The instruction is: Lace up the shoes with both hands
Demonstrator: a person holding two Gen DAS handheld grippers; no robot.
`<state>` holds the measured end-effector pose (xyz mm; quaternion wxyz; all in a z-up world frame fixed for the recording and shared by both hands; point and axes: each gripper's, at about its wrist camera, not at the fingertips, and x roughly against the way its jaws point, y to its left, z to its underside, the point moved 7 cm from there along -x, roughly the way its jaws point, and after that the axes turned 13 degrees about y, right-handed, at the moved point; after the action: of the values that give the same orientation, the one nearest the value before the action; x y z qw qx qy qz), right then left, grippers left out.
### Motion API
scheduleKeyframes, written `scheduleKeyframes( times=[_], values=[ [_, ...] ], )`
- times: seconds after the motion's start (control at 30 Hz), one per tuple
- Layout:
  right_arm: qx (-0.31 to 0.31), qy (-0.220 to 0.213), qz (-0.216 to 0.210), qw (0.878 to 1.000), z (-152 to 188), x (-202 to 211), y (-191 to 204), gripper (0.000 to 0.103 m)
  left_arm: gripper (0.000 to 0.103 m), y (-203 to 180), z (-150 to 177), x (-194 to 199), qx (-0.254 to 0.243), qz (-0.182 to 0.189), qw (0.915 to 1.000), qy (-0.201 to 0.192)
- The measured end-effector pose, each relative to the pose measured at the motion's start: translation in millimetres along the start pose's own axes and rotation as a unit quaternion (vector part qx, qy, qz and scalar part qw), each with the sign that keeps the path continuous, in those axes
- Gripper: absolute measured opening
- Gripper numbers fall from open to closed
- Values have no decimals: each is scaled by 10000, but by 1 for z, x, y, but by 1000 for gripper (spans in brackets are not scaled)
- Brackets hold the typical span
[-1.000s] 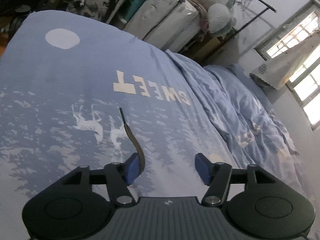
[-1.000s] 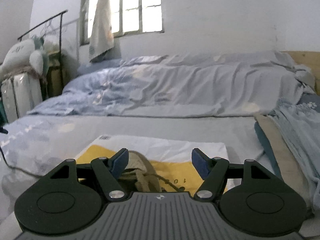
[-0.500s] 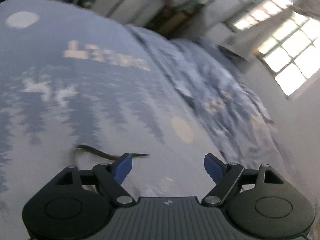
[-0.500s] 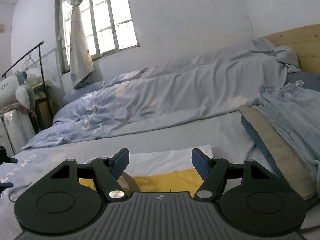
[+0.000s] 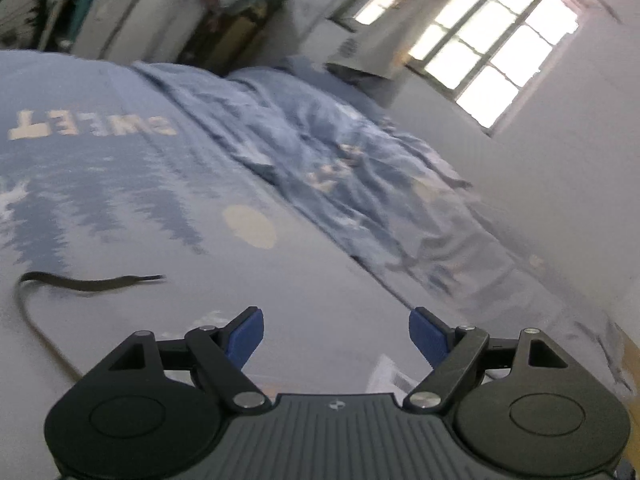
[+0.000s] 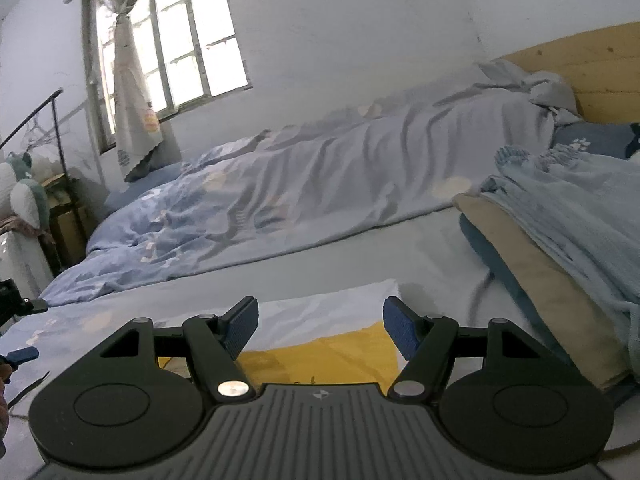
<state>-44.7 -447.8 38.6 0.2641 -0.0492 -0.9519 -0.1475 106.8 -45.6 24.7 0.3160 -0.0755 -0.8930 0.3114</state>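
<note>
A dark shoelace (image 5: 92, 282) lies loose on the blue printed bedsheet (image 5: 120, 200), left of my left gripper (image 5: 336, 338). That gripper is open, with nothing between its blue pads. My right gripper (image 6: 320, 326) is open too and hovers over a yellow and white plastic bag (image 6: 320, 356) on the bed, holding nothing. The shoe is hidden in both views. At the right wrist view's far left edge a blue pad of the left gripper (image 6: 22, 354) shows, with a short piece of the lace (image 6: 28, 390) below it.
A crumpled blue duvet (image 6: 320, 192) runs along the wall side of the bed. Pillows and a folded blanket (image 6: 560, 248) lie at the right below a wooden headboard (image 6: 580, 64). A window (image 6: 180, 48) and stored clutter (image 5: 140, 12) stand beyond the bed.
The left gripper let go of the lace, opened wider and swung right; the lace now lies on the sheet. The right gripper rolled and the shoe dropped out of its view.
</note>
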Motion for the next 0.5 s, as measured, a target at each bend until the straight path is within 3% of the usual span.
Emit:
scheduleKeyframes(
  times=[0.3, 0.5],
  values=[
    [-479, -62, 208, 9986, -5, 7, -39, 70, 85, -53, 26, -9, -809, 735, 9937, 258],
    [-1015, 41, 390, 9941, 5, 15, -78, 70, 97, -103, 50, 6, -1550, 1963, 9675, 382]
  ],
)
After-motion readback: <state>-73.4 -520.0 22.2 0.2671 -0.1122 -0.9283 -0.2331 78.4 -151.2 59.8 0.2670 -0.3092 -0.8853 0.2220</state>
